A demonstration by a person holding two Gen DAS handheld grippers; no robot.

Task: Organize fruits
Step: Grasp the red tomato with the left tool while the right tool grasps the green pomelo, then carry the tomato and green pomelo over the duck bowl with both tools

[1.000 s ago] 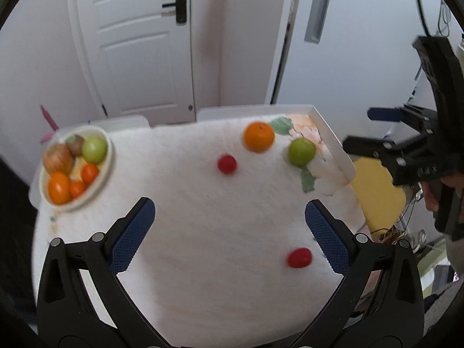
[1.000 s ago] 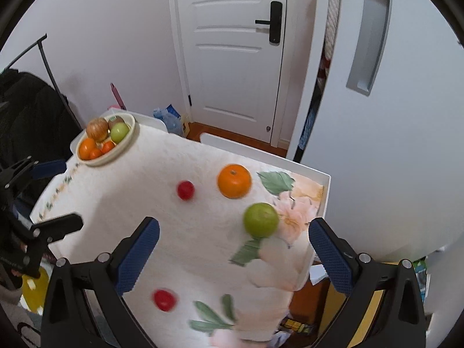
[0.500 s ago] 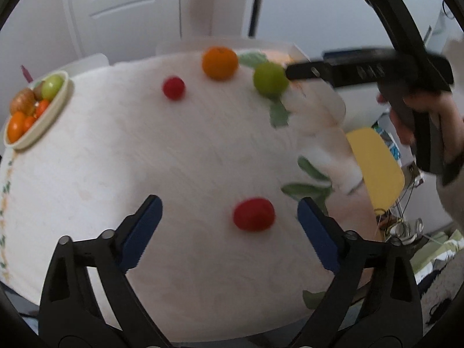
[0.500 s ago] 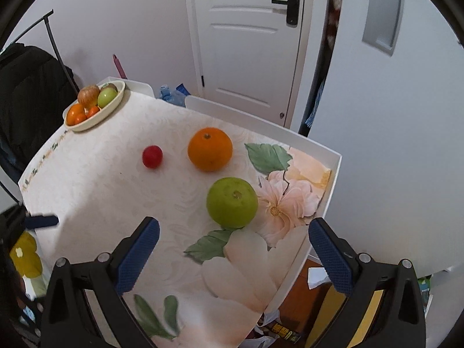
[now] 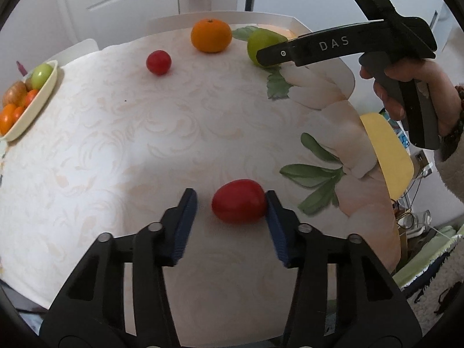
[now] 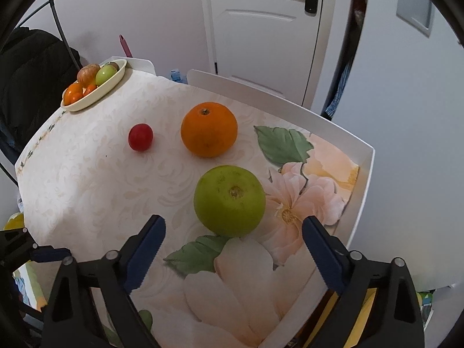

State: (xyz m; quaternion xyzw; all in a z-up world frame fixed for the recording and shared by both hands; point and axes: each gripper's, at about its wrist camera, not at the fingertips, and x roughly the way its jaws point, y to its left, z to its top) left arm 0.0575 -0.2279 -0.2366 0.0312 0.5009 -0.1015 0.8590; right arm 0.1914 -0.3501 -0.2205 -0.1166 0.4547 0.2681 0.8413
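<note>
Left wrist view: the left gripper [image 5: 230, 203] sits low over the pale swirl-patterned tablecloth [image 5: 116, 145] with the near red oval tomato [image 5: 239, 201] between its blue pads.
Left tongs: narrowed down around that tomato; the right-hand pad looks to be touching its skin, the other pad is a bit off, so not clamped yet I'd say.
Rest of that view: small round red tomato [image 5: 158, 62] and round orange mandarin [image 5: 211, 35] sit further back, well apart from the near one. The cream oval bowl [image 5: 43, 92] already piled with fruit is at the far left edge.
Right tool from here: the black right gripper [image 5: 269, 55] reaches in over the green round apple [image 5: 261, 43] at the far right corner.
Right wrist view: the green apple [image 6: 229, 201] is just ahead of the right gripper [image 6: 232, 229], not between the pads yet. Mandarin [image 6: 208, 129] just behind it, small tomato [image 6: 140, 137] to the left, bowl [image 6: 95, 92] on the far corner.
Right tongs: wide open, nothing in them.
Handling guess, tomato: light, soft and smooth-skinned, so squeeze gently across the fat middle or it'll bruise or squirt out sideways.
Handling guess, apple: firmer and heavier, round and slick; it probably wants the pads at the widest part, level, so it doesn't roll off toward the table's edge.
</note>
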